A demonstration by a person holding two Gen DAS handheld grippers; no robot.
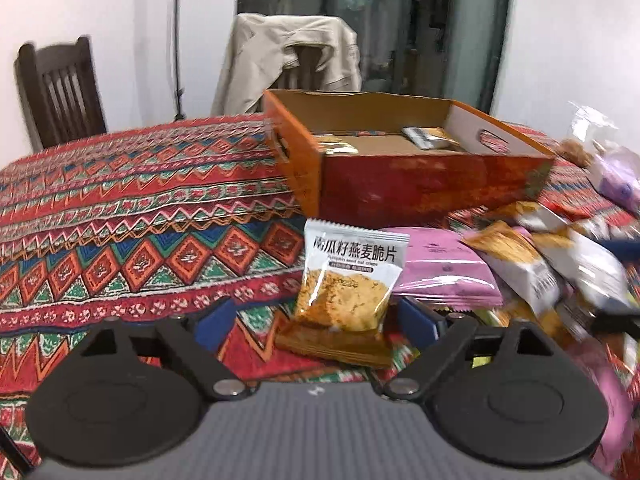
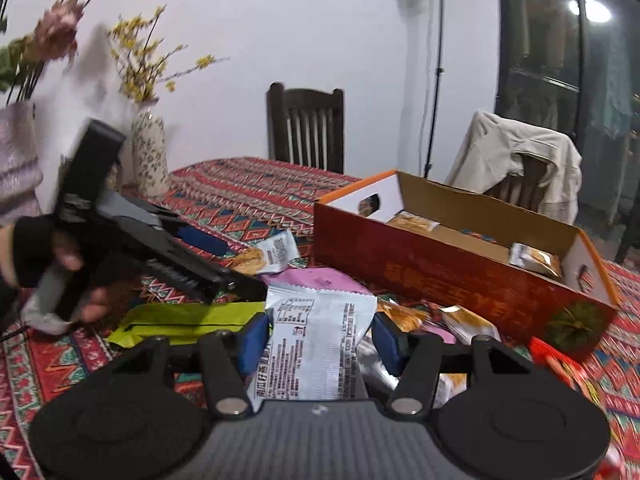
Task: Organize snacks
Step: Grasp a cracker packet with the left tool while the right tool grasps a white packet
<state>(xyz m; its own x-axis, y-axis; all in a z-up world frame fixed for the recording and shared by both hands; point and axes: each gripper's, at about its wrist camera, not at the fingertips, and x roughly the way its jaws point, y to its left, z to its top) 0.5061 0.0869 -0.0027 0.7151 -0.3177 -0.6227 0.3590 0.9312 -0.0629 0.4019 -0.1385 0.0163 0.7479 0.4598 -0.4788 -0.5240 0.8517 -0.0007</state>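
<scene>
Left hand-held gripper [image 1: 320,312] spread wide — right hand-held gripper [image 2: 320,340] level.

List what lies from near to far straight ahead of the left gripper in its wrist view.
left gripper → oat crisp packet between its open fingers → orange cardboard box → chair draped with a beige jacket

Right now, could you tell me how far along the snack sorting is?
Barely begun. Only a few packets lie in the orange box. The right gripper has a silver packet between its open jaws; the left gripper brackets an oat crisp packet. A loose pile remains on the tablecloth.
</scene>
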